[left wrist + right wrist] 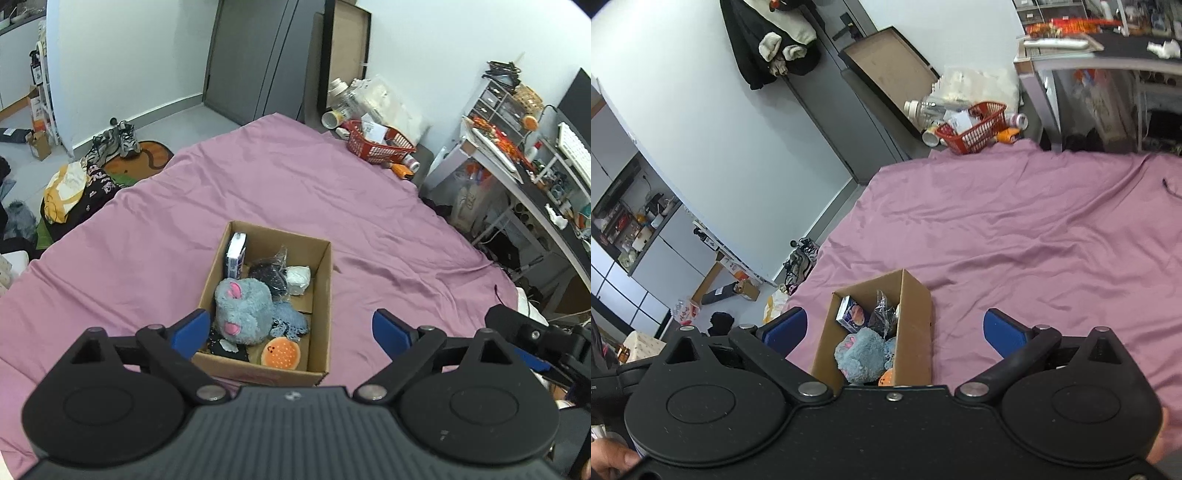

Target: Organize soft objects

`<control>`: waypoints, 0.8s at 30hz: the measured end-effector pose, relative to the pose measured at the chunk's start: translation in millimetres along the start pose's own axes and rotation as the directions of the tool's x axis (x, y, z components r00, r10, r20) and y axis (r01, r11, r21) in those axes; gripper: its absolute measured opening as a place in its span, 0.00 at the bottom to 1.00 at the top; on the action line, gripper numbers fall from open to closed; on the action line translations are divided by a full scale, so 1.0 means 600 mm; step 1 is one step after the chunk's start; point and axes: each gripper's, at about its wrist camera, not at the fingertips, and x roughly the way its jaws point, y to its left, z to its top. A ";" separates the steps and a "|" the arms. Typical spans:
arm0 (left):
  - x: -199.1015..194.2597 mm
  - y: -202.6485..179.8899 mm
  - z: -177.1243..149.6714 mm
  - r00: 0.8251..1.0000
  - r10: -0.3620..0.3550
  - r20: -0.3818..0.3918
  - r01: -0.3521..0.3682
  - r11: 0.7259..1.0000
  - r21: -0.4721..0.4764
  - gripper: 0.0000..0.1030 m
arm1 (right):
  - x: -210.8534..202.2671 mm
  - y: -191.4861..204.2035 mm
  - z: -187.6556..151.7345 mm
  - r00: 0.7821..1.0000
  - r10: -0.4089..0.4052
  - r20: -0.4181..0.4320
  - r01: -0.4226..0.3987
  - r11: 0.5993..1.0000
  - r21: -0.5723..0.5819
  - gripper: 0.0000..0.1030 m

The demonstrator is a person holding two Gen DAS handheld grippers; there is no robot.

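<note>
A cardboard box (320, 295) stands on the purple bedsheet (295, 184). In it lie a grey plush mouse (242, 310), an orange burger plush (280, 352), a blue knitted toy (291, 319), a black item in a clear bag (269, 275), a white soft ball (299, 278) and a blue-white carton (236, 254). My left gripper (290, 330) is open and empty above the box's near end. My right gripper (894, 328) is open and empty, above the same box (916, 325), with the mouse (860, 354) below it.
A red basket (380, 144) and bottles sit at the bed's far corner. A cluttered desk (535, 177) stands to the right. Shoes (118, 142), bags and clothes lie on the floor to the left. My right gripper's body (535, 336) shows at the left view's right edge.
</note>
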 end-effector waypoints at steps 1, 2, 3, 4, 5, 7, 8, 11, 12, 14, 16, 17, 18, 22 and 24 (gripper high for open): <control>-0.006 -0.002 -0.001 1.000 0.000 0.003 0.000 1.000 0.004 0.91 | -0.008 0.001 0.001 1.000 -0.001 0.001 0.001 1.000 -0.003 1.00; -0.012 -0.003 -0.003 1.000 0.000 0.007 0.000 1.000 0.008 0.91 | -0.014 0.002 0.002 1.000 -0.005 0.003 0.005 1.000 -0.008 1.00; -0.018 -0.004 -0.004 1.000 -0.001 0.011 0.000 1.000 0.012 0.91 | -0.021 0.003 0.003 1.000 -0.014 0.004 0.014 1.000 -0.014 1.00; -0.023 -0.005 -0.005 1.000 -0.003 0.013 0.002 1.000 0.014 0.91 | -0.026 0.003 0.003 1.000 -0.020 0.005 0.020 1.000 -0.017 1.00; -0.028 -0.005 -0.006 1.000 -0.007 0.013 0.006 1.000 0.016 0.92 | -0.031 0.004 0.003 1.000 -0.024 0.004 0.024 1.000 -0.019 1.00; -0.040 -0.005 -0.008 1.000 -0.015 0.018 0.014 1.000 0.018 0.91 | -0.045 0.006 0.002 1.000 -0.024 0.006 0.025 0.999 -0.028 1.00; -0.046 -0.006 -0.008 1.000 -0.013 0.019 0.013 1.000 0.020 0.91 | -0.052 0.009 0.001 1.000 -0.023 0.011 0.023 0.999 -0.038 1.00; -0.071 -0.008 -0.010 0.999 -0.018 0.035 0.017 0.999 0.034 0.92 | -0.070 0.017 -0.001 0.999 -0.027 0.027 0.029 0.997 -0.073 1.00; -0.078 -0.010 -0.010 0.999 -0.017 0.040 0.015 0.999 0.039 0.92 | -0.076 0.018 -0.003 0.999 -0.025 0.032 0.027 0.997 -0.075 1.00; -0.092 -0.011 -0.011 0.998 -0.005 0.057 0.002 0.999 0.046 0.92 | -0.086 0.018 -0.008 0.999 -0.019 0.033 0.022 0.997 -0.072 1.00; -0.106 -0.014 -0.013 0.997 0.008 0.076 -0.013 0.998 0.056 0.92 | -0.096 0.016 -0.014 0.999 -0.013 0.045 0.015 0.998 -0.062 1.00; -0.115 -0.016 -0.016 0.996 0.006 0.091 -0.013 0.998 0.069 0.92 | -0.101 0.015 -0.018 0.998 -0.014 0.054 0.017 0.998 -0.060 1.00; -0.122 -0.019 -0.019 0.994 0.004 0.106 -0.013 0.996 0.084 0.92 | -0.104 0.015 -0.023 0.998 -0.022 0.066 0.026 0.998 -0.061 1.00; -0.146 -0.029 -0.040 0.986 0.021 0.165 -0.046 0.988 0.145 0.99 | -0.112 0.020 -0.034 0.996 -0.050 0.077 0.057 0.995 -0.081 1.00; -0.150 -0.032 -0.050 0.986 -0.002 0.169 -0.027 0.985 0.170 1.00 | -0.122 0.022 -0.044 0.994 -0.057 0.088 0.065 0.994 -0.088 1.00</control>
